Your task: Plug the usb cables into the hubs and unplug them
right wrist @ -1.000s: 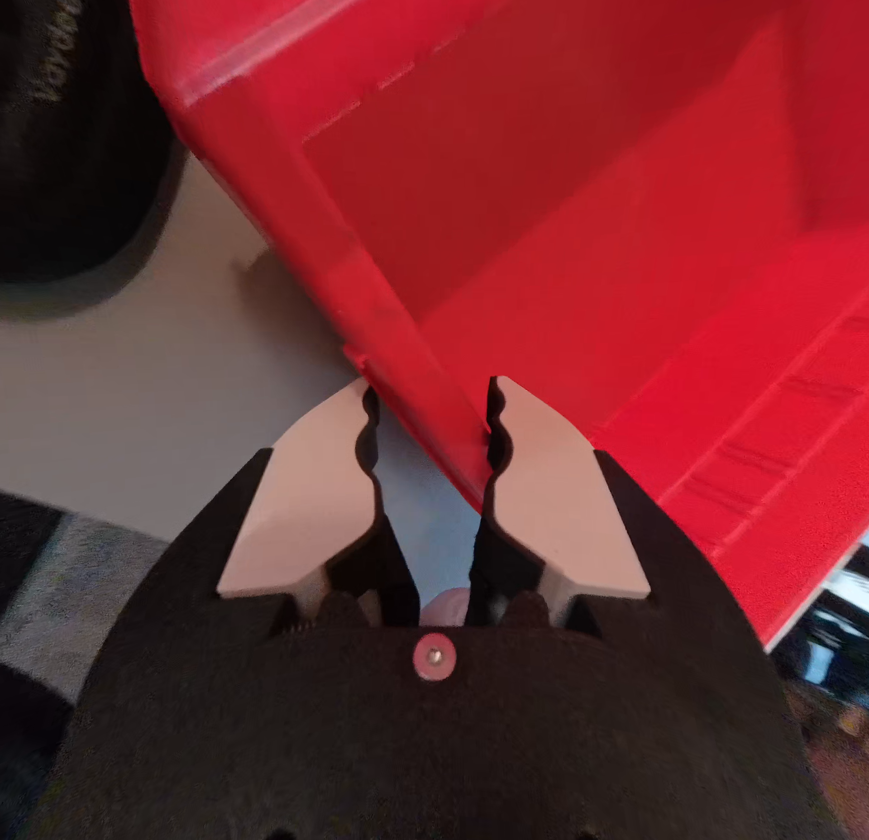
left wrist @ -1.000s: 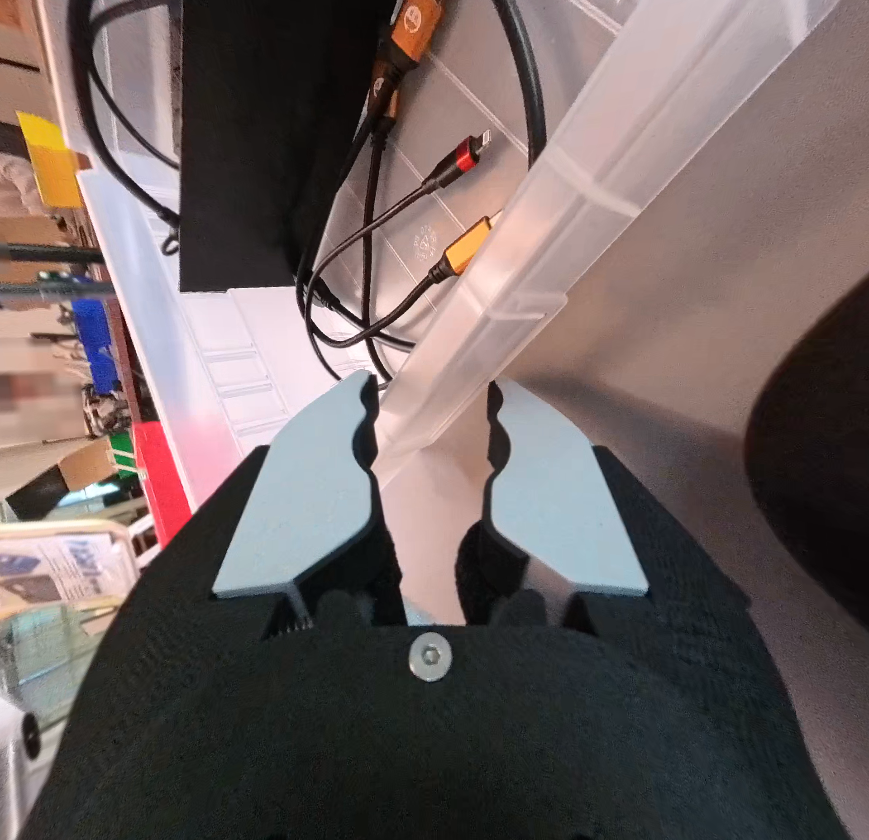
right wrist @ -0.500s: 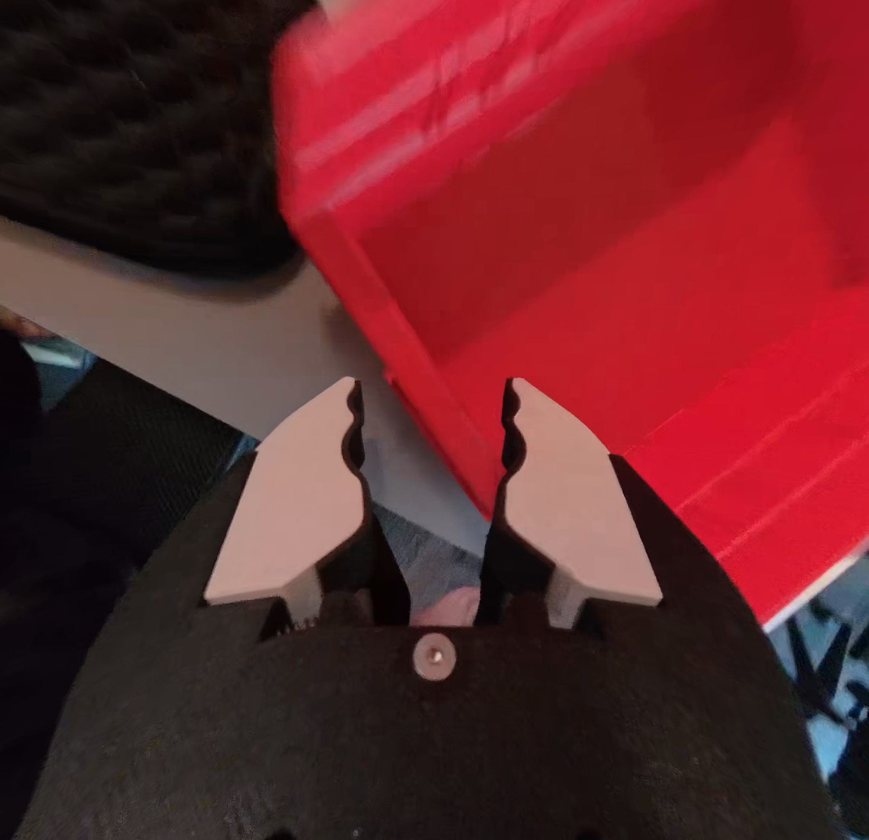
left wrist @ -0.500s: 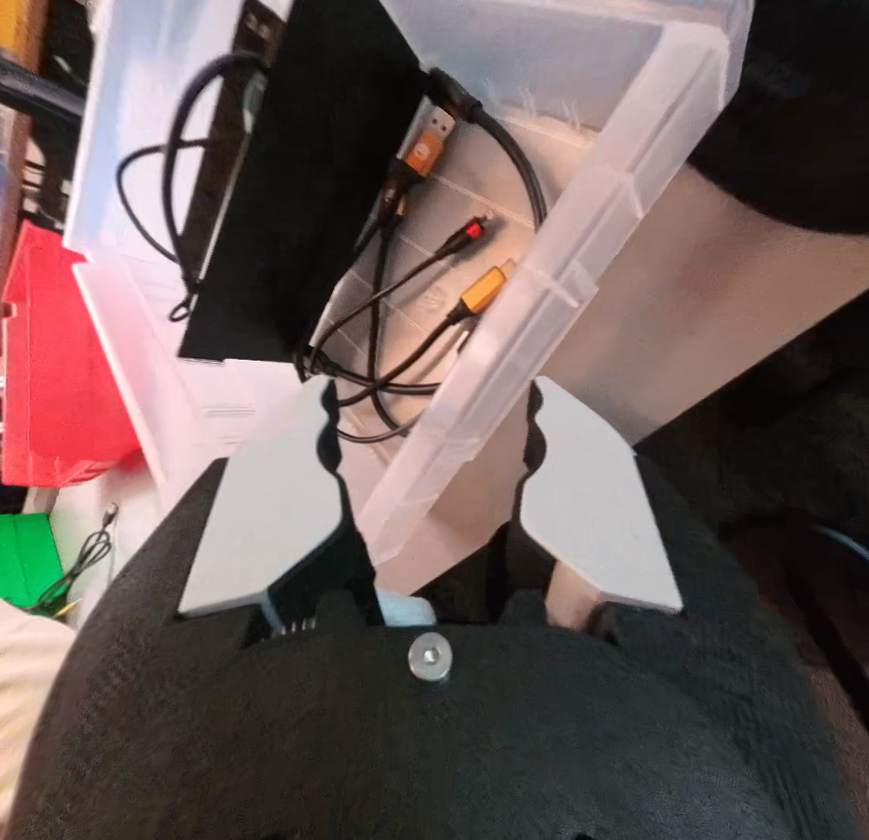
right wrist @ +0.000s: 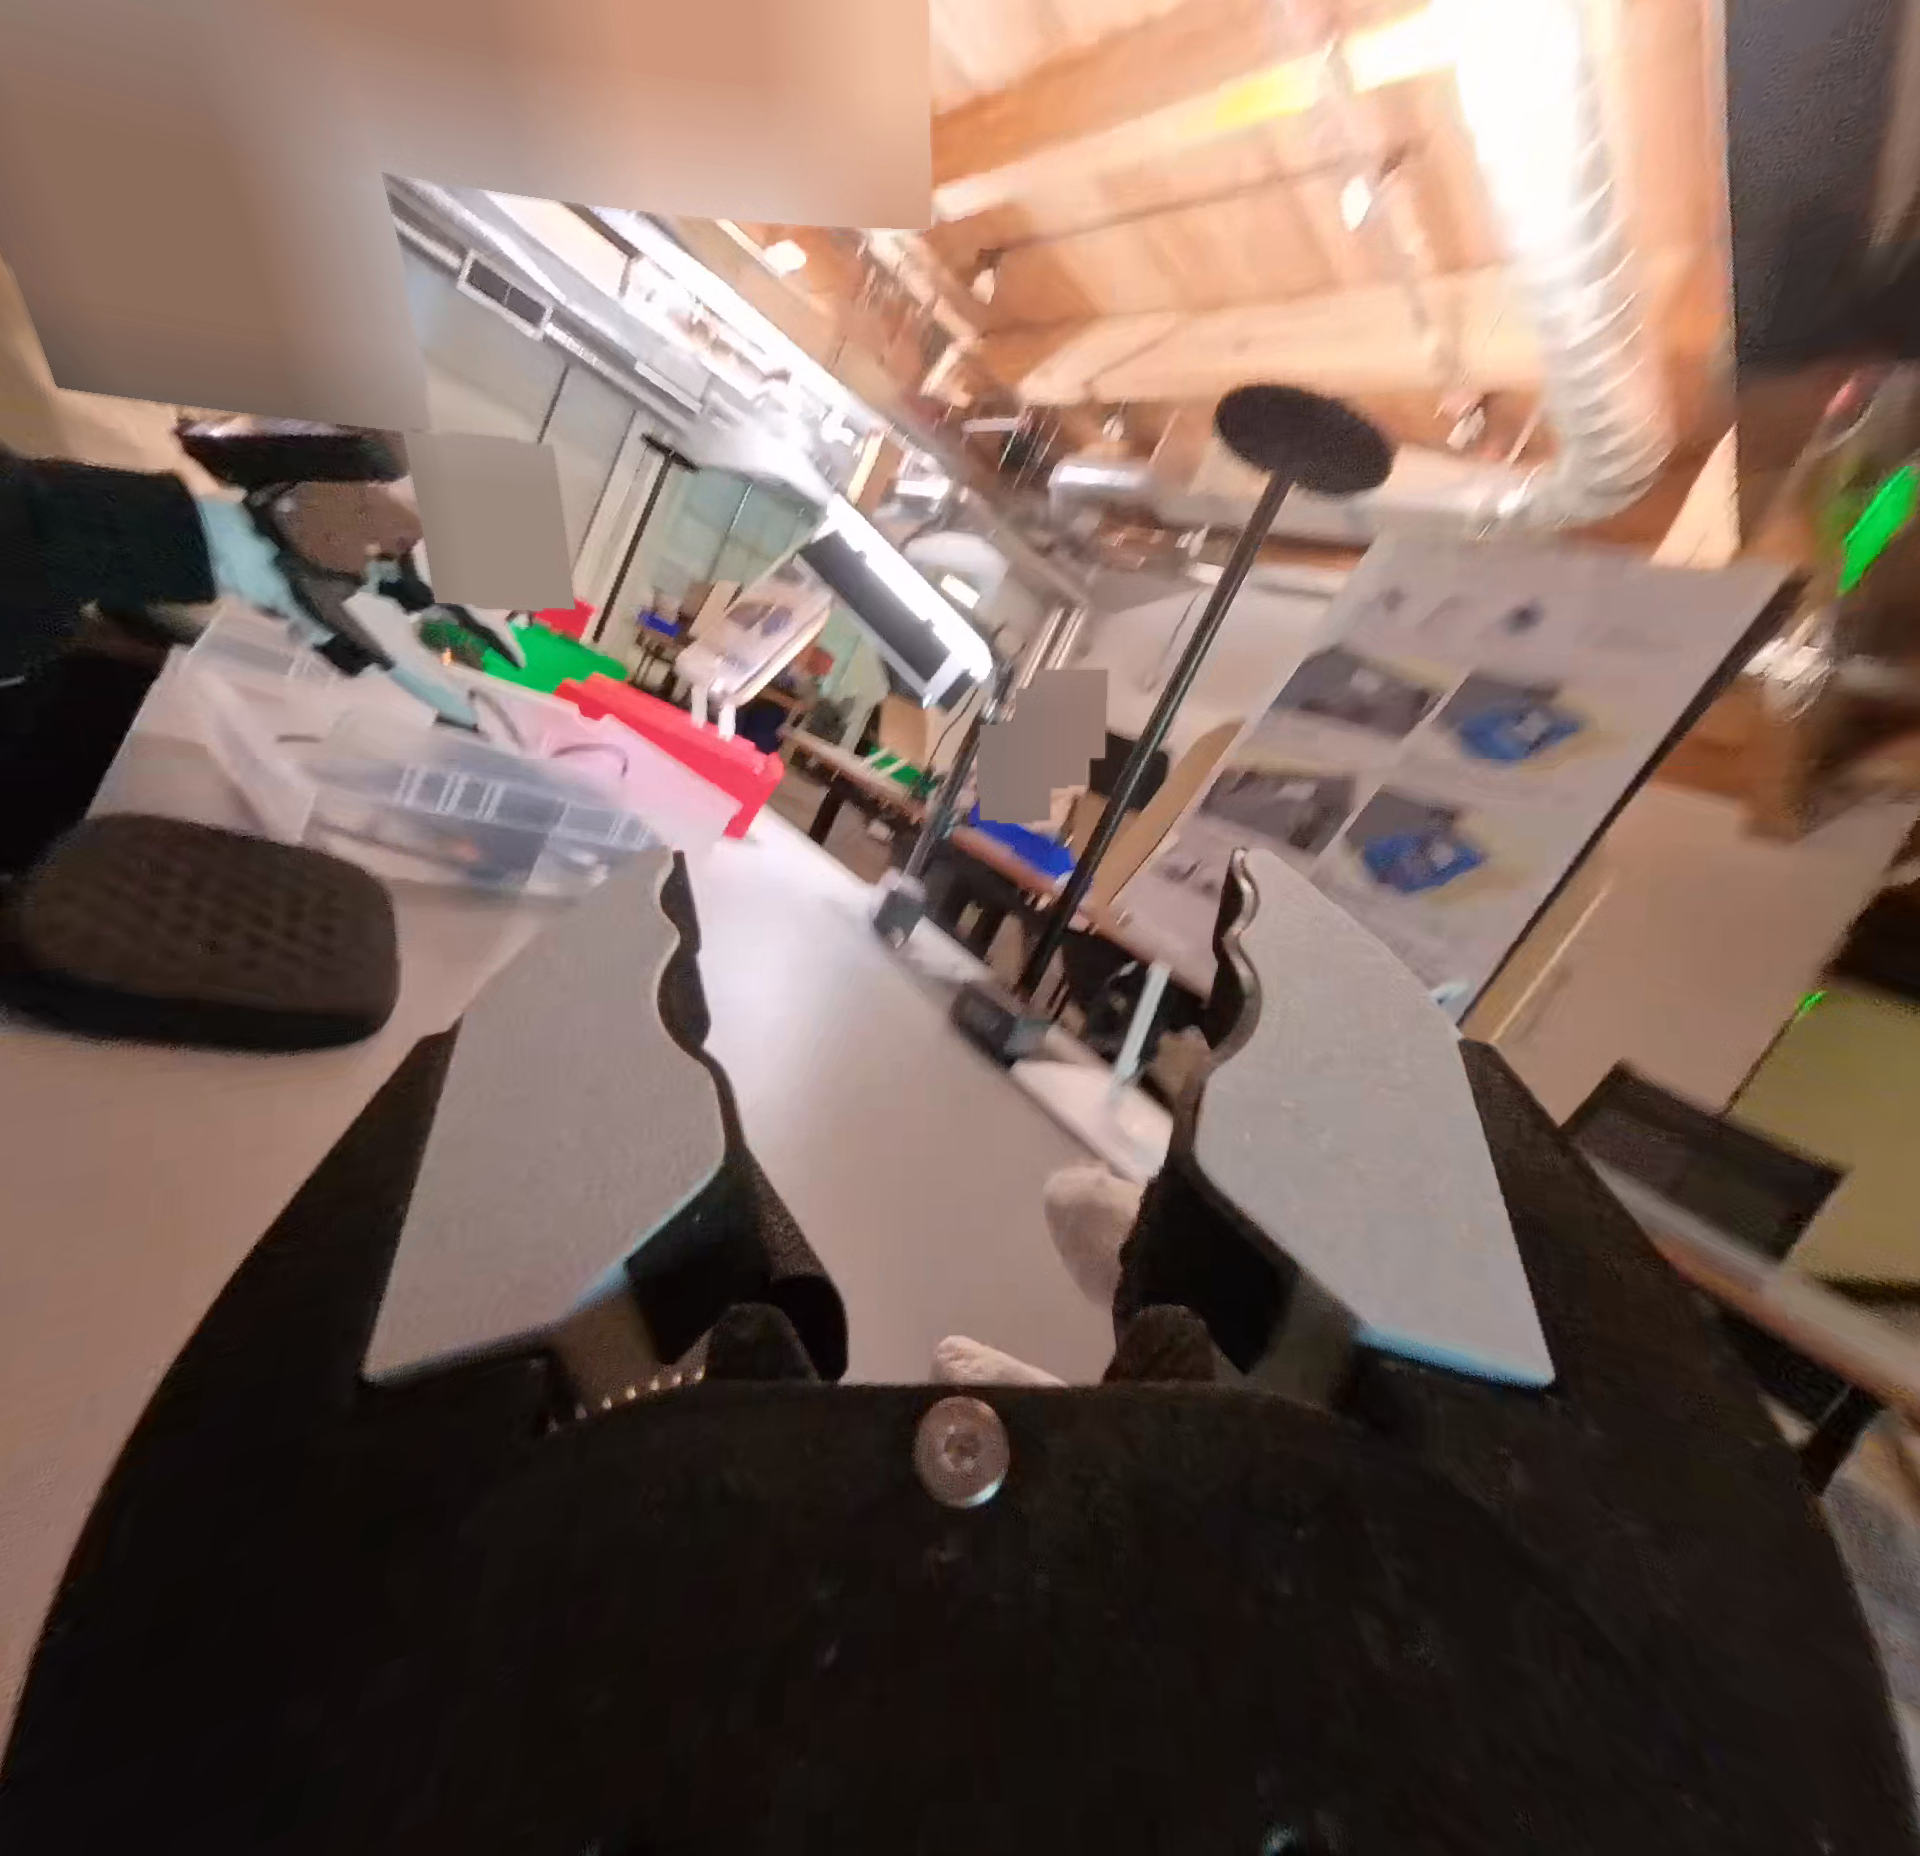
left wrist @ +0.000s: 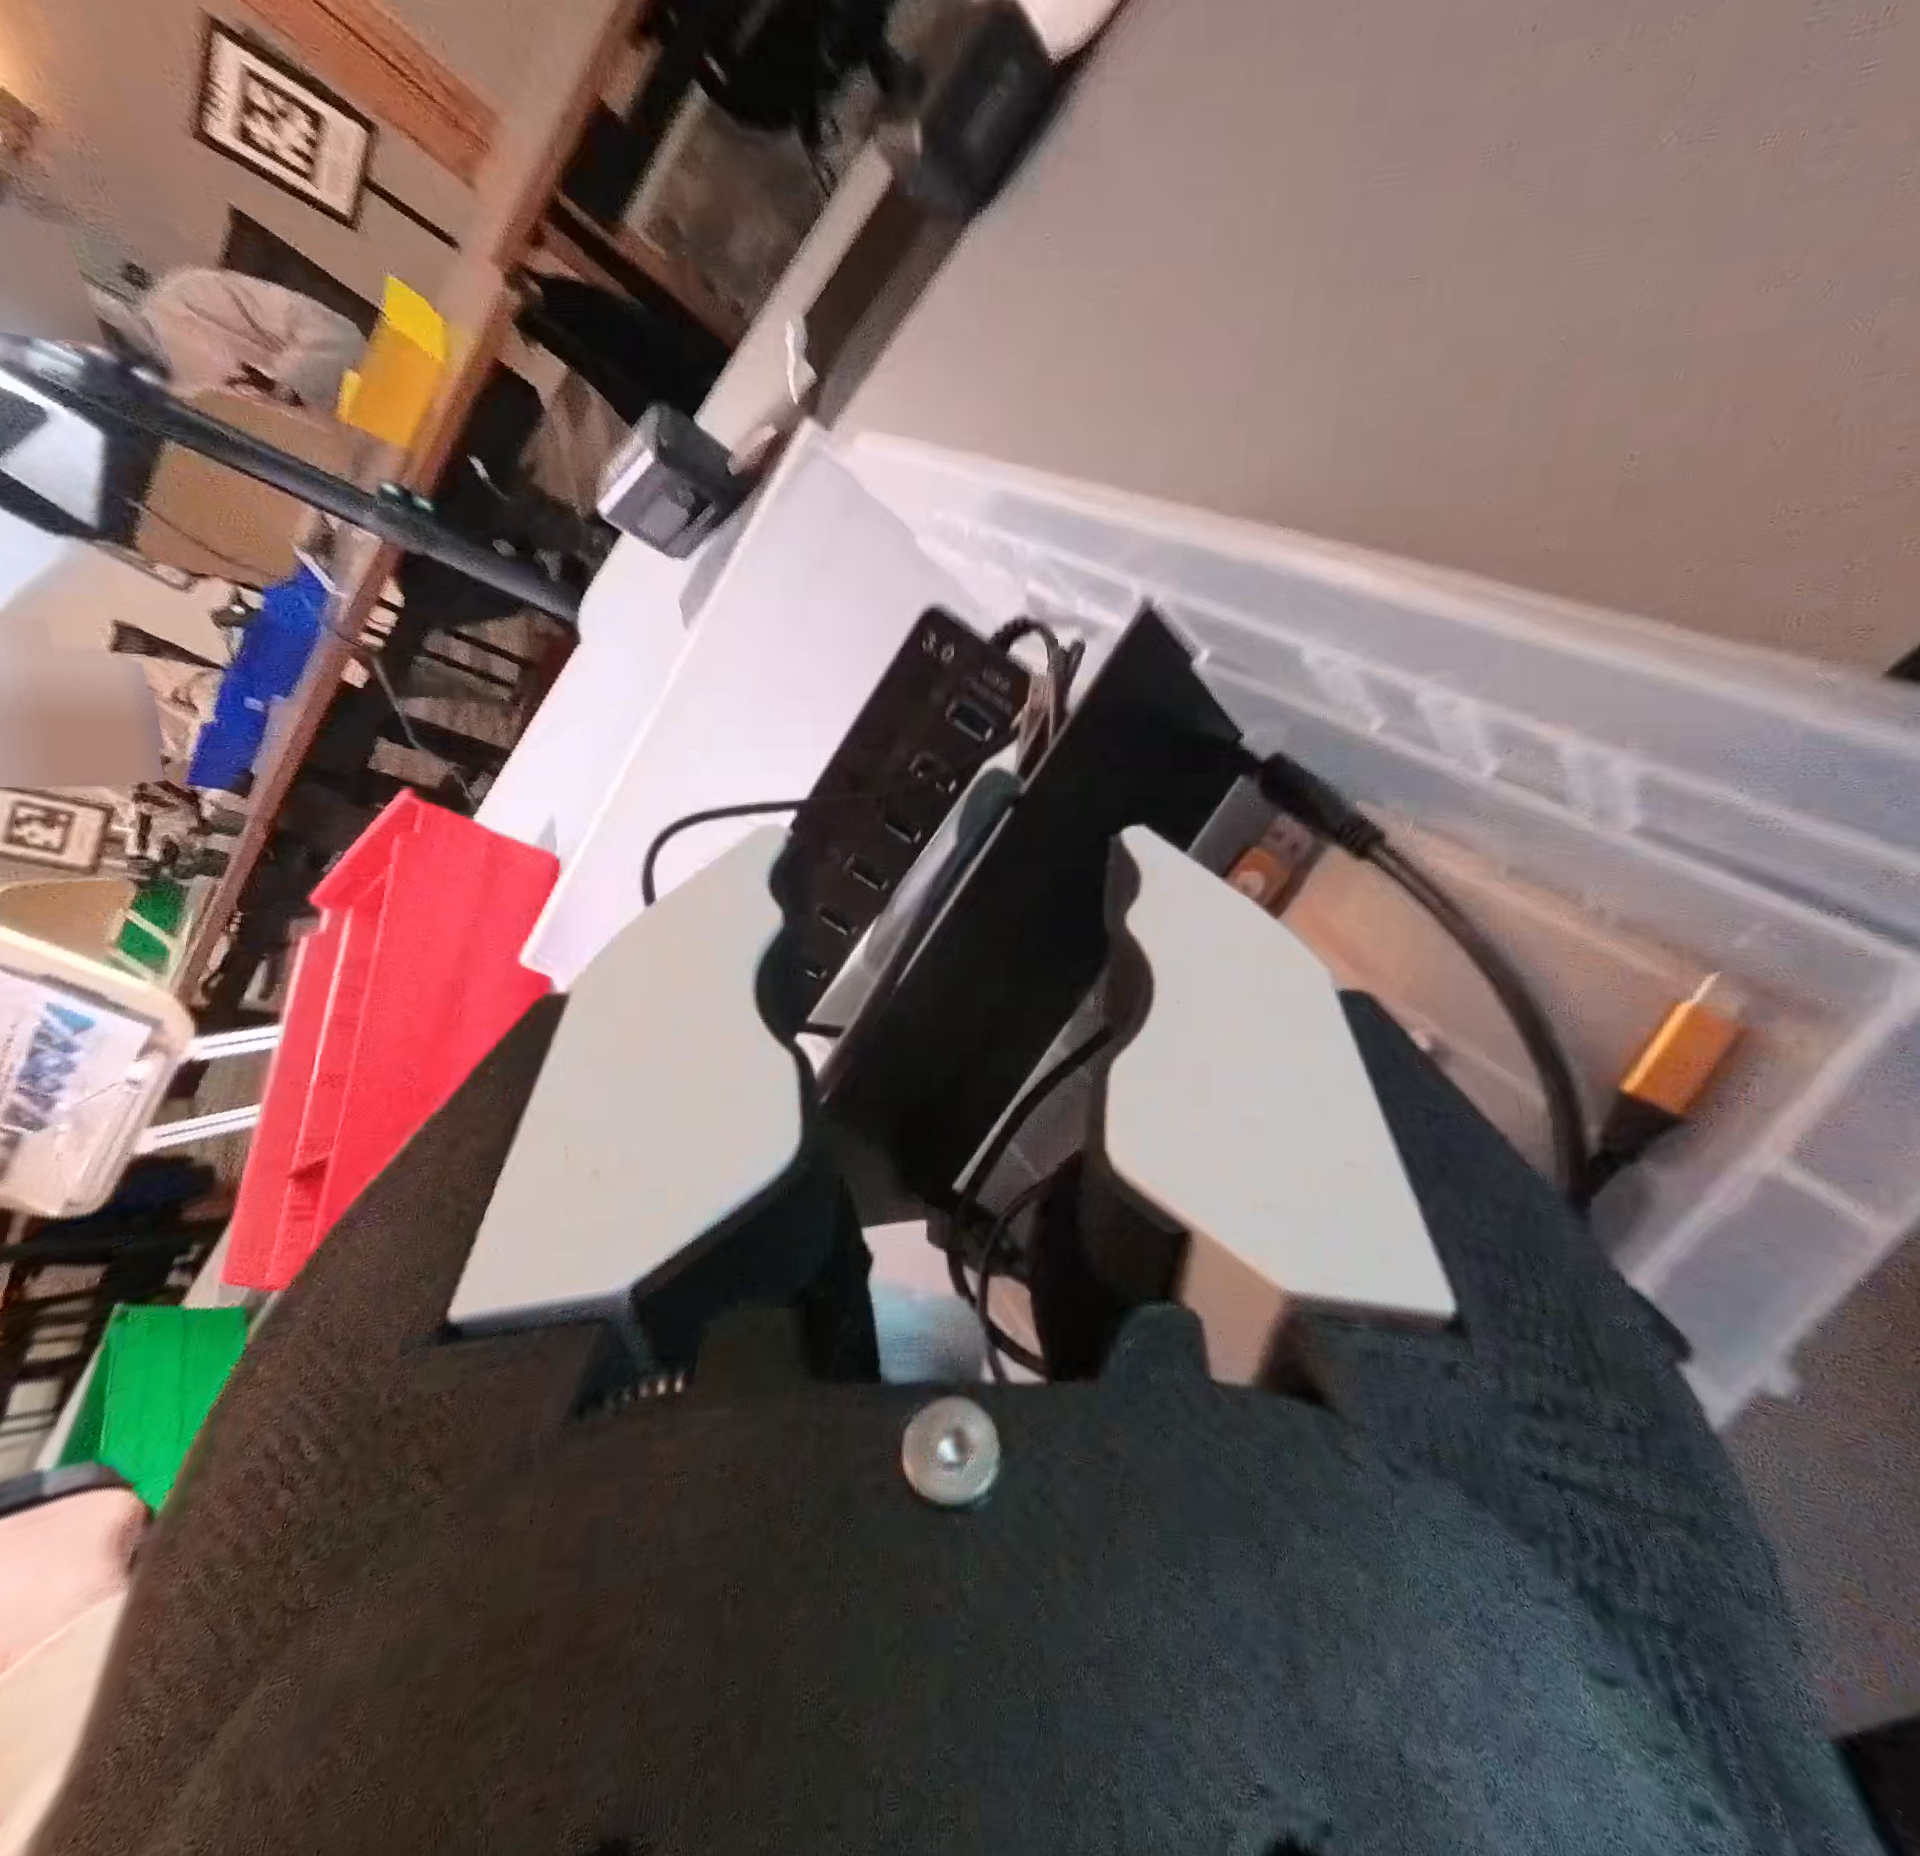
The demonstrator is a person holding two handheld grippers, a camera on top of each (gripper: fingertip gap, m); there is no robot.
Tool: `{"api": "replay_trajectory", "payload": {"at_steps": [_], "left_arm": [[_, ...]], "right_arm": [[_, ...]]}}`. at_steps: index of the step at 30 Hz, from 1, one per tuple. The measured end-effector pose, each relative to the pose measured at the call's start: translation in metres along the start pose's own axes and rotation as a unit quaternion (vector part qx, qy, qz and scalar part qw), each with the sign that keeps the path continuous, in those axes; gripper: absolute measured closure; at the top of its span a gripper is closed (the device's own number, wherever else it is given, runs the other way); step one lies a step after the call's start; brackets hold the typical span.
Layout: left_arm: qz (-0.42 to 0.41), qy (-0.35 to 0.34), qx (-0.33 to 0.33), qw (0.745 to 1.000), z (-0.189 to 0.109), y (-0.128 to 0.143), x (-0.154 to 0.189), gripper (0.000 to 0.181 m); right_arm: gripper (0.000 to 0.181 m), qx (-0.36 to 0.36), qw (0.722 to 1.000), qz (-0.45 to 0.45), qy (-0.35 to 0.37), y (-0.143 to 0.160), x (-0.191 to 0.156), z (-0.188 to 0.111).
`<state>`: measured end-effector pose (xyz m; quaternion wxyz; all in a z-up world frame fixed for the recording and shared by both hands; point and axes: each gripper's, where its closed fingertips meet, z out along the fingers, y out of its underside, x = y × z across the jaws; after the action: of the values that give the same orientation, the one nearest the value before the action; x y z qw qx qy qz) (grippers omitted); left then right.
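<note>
Left wrist view: hub [left wrist: 914,788] and a flat box [left wrist: 1049,892] lie in the bin [left wrist: 1558,767] on the table [left wrist: 1455,248], box just right of hub, both ahead of left gripper [left wrist: 951,907], btwn its fingers. Cable [left wrist: 1496,975] curves right of box; plug [left wrist: 1678,1063] lies further right, near bin wall. Tray [left wrist: 384,1027] stands left of bin. Right wrist view: right gripper [right wrist: 956,902] over table edge; pad [right wrist: 197,933] to its left, bin behind pad, tray beyond bin, stand [right wrist: 1174,726] ahead.
</note>
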<state>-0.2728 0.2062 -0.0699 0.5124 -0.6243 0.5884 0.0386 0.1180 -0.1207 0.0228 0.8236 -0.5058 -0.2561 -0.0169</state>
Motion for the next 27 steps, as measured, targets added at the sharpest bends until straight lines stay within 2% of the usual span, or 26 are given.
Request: {"api": "replay_trajectory", "payload": {"at_steps": [2, 5, 7, 9, 11, 13, 15, 17, 19, 22, 25, 27], "left_arm": [[0.007, 0.031, -0.044, 0.999, 0.017, 0.02, -0.005, 0.15], [0.0, 0.087, -0.077, 0.993, 0.026, 0.036, -0.005, 0.173], [0.003, 0.069, -0.071, 0.995, 0.022, 0.03, -0.017, 0.181], [-0.014, 0.026, -0.044, 0.999, 0.011, 0.01, -0.04, 0.181], [-0.048, -0.034, 0.025, 0.998, -0.007, -0.029, -0.07, 0.181], [-0.068, -0.076, 0.115, 0.988, -0.029, -0.081, -0.093, 0.181], [-0.061, -0.078, 0.205, 0.974, -0.052, -0.14, -0.1, 0.181], [-0.045, -0.031, 0.273, 0.96, -0.066, -0.196, -0.088, 0.181], [-0.029, 0.048, 0.328, 0.943, -0.07, -0.248, -0.064, 0.181], [-0.033, 0.17, 0.395, 0.902, -0.058, -0.31, -0.016, 0.181], [-0.088, 0.288, 0.437, 0.848, -0.025, -0.349, 0.041, 0.181], [-0.139, 0.348, 0.434, 0.819, 0.007, -0.358, 0.079, 0.181]], "right_arm": [[0.084, -0.028, 0.999, 0.02, -0.01, 0.03, -0.007, 0.006], [0.084, -0.046, 0.998, 0.036, -0.019, 0.051, -0.013, 0.009], [0.085, -0.047, 0.998, 0.042, -0.02, 0.053, -0.013, 0.01], [0.088, -0.046, 0.998, 0.044, -0.024, 0.049, -0.012, 0.014], [0.088, -0.048, 0.998, 0.039, -0.016, 0.045, -0.006, 0.022], [0.088, -0.05, 0.998, 0.032, -0.011, 0.039, -0.001, 0.035], [0.086, -0.049, 0.998, 0.025, -0.012, 0.03, 0.001, 0.054], [0.084, -0.043, 0.998, 0.04, -0.032, 0.019, -0.001, 0.078], [0.075, -0.03, 0.994, 0.07, -0.073, 0.008, -0.01, 0.104], [0.061, -0.005, 0.982, 0.136, -0.134, -0.005, -0.019, 0.142], [0.065, 0.016, 0.96, 0.22, -0.172, 0.004, -0.015, 0.169], [0.08, 0.001, 0.945, 0.268, -0.189, 0.031, -0.014, 0.175]]}}
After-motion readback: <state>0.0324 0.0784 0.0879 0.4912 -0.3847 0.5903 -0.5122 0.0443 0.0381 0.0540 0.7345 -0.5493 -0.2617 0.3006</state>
